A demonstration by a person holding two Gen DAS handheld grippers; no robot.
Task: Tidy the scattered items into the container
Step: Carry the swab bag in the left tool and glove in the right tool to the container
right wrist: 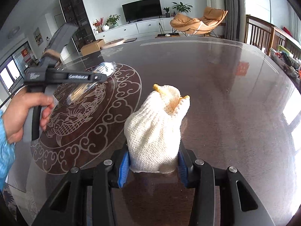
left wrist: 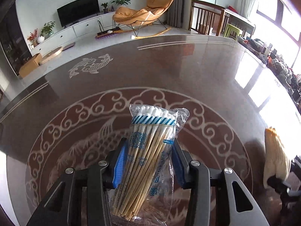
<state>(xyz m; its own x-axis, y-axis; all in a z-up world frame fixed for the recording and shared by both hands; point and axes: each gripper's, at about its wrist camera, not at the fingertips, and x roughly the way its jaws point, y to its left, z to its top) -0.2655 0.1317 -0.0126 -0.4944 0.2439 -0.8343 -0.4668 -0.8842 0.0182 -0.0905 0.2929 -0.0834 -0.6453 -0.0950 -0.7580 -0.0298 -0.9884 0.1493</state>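
Between my left claw's fingers sits the packet of cotton swabs, above the table. The knitted glove sits between my right claw's fingers, the left claw off to its left.

upper left: black TV on white cabinet | top centre: orange rocking chair | right: bright windows

The swab packet runs past the left wrist view's bottom edge; in the right wrist view it smears into blur, and the glove's fingers stay hidden
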